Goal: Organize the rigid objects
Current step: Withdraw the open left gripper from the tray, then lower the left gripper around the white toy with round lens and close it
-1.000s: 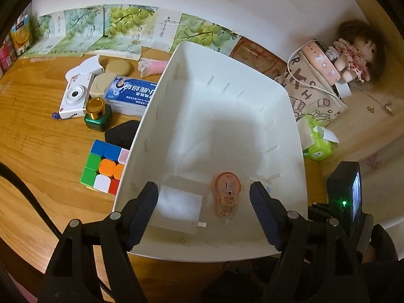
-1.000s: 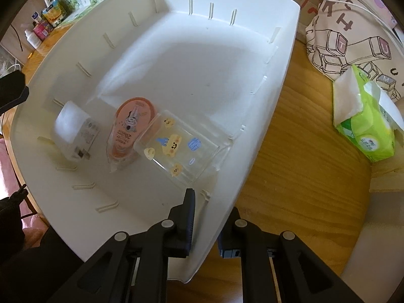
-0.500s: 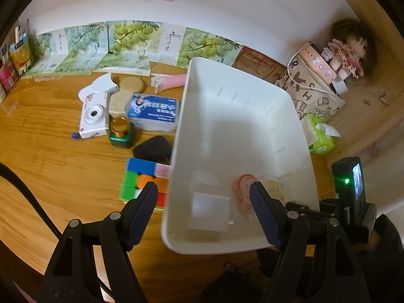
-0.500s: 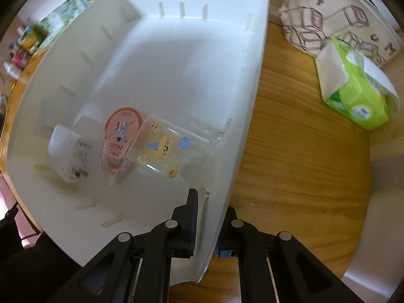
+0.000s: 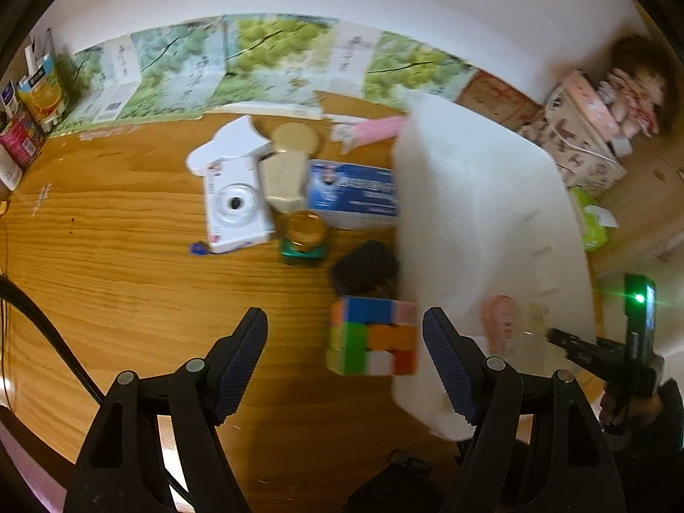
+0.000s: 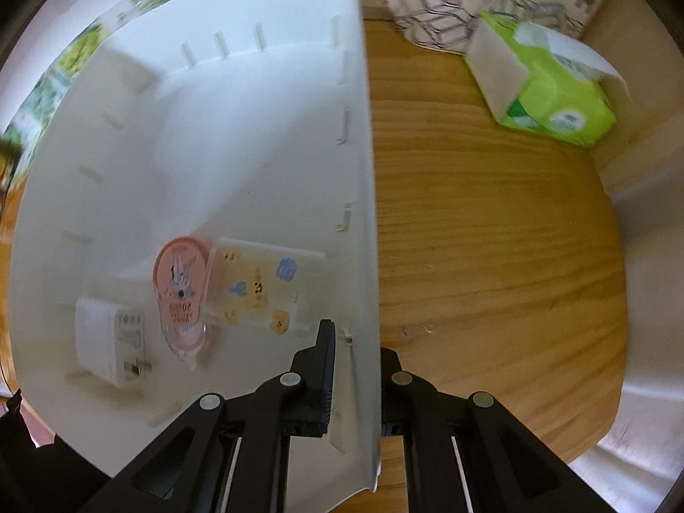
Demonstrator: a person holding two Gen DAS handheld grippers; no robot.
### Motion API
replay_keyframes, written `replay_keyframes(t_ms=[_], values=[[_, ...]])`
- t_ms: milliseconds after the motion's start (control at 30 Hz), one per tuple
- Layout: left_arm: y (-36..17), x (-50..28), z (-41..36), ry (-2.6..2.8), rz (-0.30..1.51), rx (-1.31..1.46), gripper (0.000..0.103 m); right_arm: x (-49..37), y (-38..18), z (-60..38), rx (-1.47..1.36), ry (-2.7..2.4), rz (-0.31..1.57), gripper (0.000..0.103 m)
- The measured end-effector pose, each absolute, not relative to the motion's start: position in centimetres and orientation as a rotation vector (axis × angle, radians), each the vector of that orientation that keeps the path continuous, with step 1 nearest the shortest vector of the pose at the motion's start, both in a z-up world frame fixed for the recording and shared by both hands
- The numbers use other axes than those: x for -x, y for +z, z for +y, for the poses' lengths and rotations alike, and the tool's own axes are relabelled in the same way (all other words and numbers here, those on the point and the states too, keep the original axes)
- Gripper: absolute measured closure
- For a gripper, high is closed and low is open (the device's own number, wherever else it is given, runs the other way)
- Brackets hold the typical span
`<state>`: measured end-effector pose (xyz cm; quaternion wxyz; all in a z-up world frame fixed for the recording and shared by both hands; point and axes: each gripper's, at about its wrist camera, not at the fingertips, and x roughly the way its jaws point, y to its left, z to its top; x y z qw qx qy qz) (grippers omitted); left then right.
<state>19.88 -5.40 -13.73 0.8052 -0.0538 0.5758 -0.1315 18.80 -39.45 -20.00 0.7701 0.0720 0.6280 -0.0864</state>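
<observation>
White bin (image 6: pixel 213 137) on the wooden surface (image 6: pixel 491 235), taken as the landmark. The right gripper (image 6: pixel 355 342) is clamped on the bin's right wall, one finger inside and one outside, with the thin plastic pinched between them. Inside the bin, near that wall, lie a clear case with cartoon stickers (image 6: pixel 260 286), a pink correction-tape dispenser (image 6: pixel 179 290) touching it, and a white charger plug (image 6: pixel 109 337) further toward the bin's left wall. The left gripper (image 5: pixel 346 363) hangs empty, fingers spread fairly wide, above the surface just left of the bin. A colour cube (image 5: pixel 372 335) sits against the bin's left wall, almost between those fingers. Beyond it lie a dark object (image 5: pixel 363 267), a green jar with gold lid (image 5: pixel 304 237), a white camera (image 5: pixel 235 207) and a blue box (image 5: pixel 355 194).

Risks, as judged: the pinch holds only a thin, flexible rim, so a pull or twist could flex the wall, slip off, or tip the bin and slide its contents. The cube abuts the bin, so a closing finger may catch the wall or nudge the cube aside. The left view is blurred, so alignment is uncertain.
</observation>
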Motion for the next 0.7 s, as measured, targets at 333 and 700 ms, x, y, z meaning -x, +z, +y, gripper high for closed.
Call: replay_keyframes(t_ms=[333, 700], values=[[-16.6, -25.8, -1.5, -0.23, 1.343, 0.147, 0.024, -18.3, -20.0, -40.9, -0.255, -0.314, 1.359, 0.092], [-21.3, -30.8, 0.3, -0.165, 1.47, 0.12, 0.024, -18.9, -19.9, -42.4, -0.329, -0.403, 1.373, 0.088]])
